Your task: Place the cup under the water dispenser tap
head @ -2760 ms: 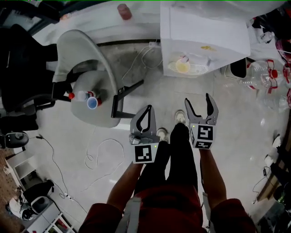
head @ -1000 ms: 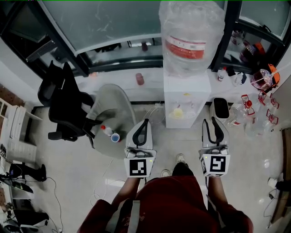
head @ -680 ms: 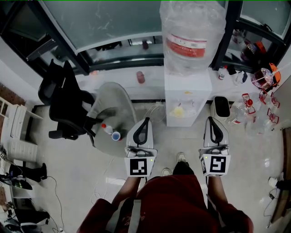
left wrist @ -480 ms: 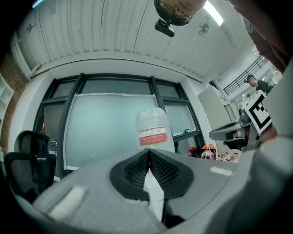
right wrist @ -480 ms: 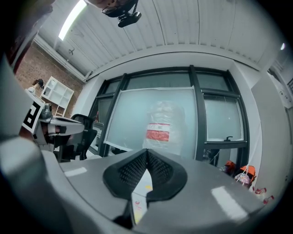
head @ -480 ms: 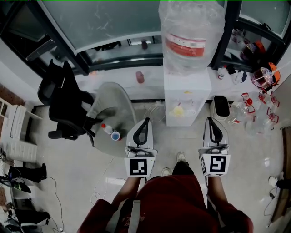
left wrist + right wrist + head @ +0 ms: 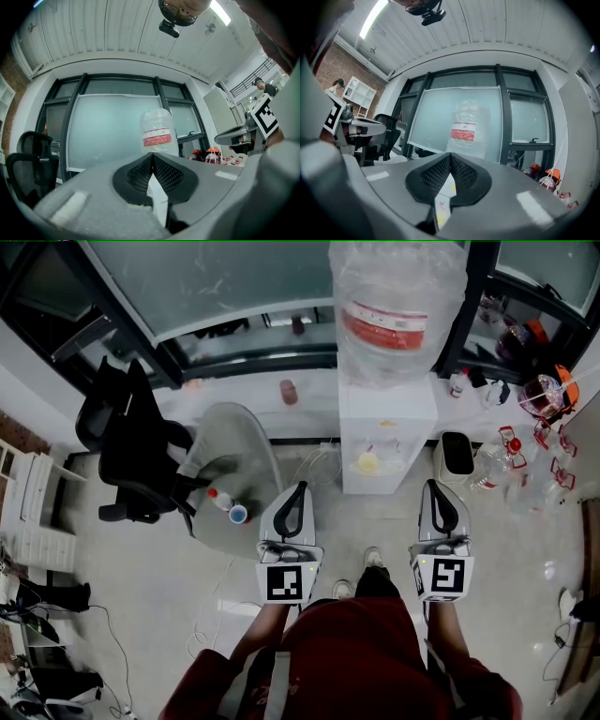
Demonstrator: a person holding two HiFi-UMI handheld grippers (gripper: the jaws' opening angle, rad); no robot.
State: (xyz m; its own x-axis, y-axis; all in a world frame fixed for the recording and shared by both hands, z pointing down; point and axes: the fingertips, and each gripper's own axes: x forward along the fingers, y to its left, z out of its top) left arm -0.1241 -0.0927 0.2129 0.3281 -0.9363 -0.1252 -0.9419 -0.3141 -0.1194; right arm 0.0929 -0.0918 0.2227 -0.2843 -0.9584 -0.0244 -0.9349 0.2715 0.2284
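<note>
A small blue cup stands on a grey round table, next to a clear bottle with a red cap. The white water dispenser stands ahead with a big clear water bottle on top; its tap recess faces me. My left gripper is shut and holds nothing, just right of the table. My right gripper is shut and empty too, in front of the dispenser's right side. Both point level at the water bottle, jaw tips touching.
A black office chair stands left of the table. A black bin sits right of the dispenser, with clear bottles and red-orange items further right. A window ledge runs behind. Cables lie on the floor at left.
The right gripper's jaws, open earlier, have closed. The head view has lifted from the floor to the window and the whole dispenser. Both grippers have held still over the last second.
</note>
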